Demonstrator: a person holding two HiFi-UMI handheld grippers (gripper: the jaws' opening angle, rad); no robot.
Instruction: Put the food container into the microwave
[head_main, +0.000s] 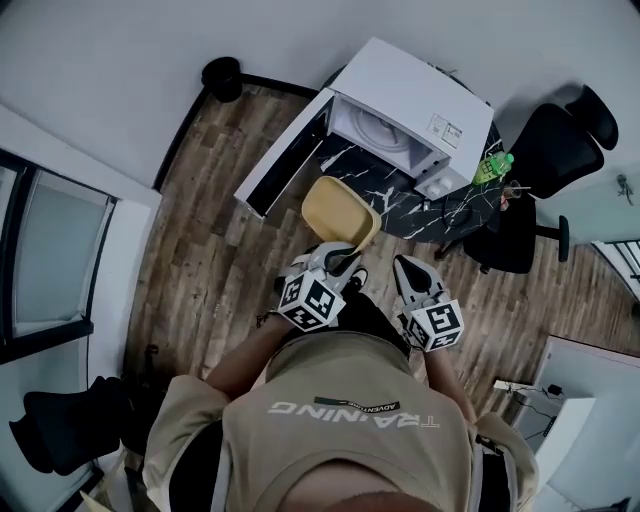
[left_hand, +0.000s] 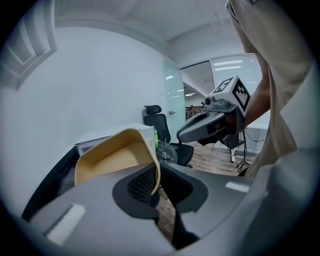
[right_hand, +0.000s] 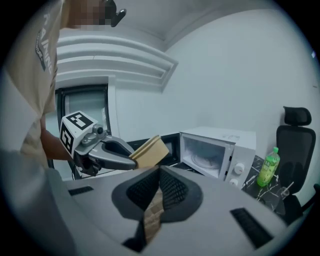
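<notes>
**Carrying the food container up to the open microwave**

Holding the food container (head_main: 340, 212) by one wall, the left gripper (head_main: 335, 262) has its jaws closed over the near rim, one pad inside the tub and one outside. The container is in the air, tilted with its open side toward the person. It hangs above the floor just in front of the dark marble table (head_main: 400, 205), short of the microwave (head_main: 405, 110). The microwave's door (head_main: 285, 150) swings wide to the left, and the cavity shows a bare turntable.

The right gripper (head_main: 408, 270) hangs to the right of the left one, near it. Its jaws are drawn together with nothing between them.

The container looks like a thin, pale yellow plastic tub with nothing visible inside, so it is probably light. The wall is likely to flex under a one-sided pinch, and the smooth rim could slip or pivot in the pads. A hold on the middle of the near wall, as now, seems sound, and levelling the tub before it enters should help it land flat.

A green bottle (head_main: 492, 167) stands at the table's far right, well apart from the path.
</notes>
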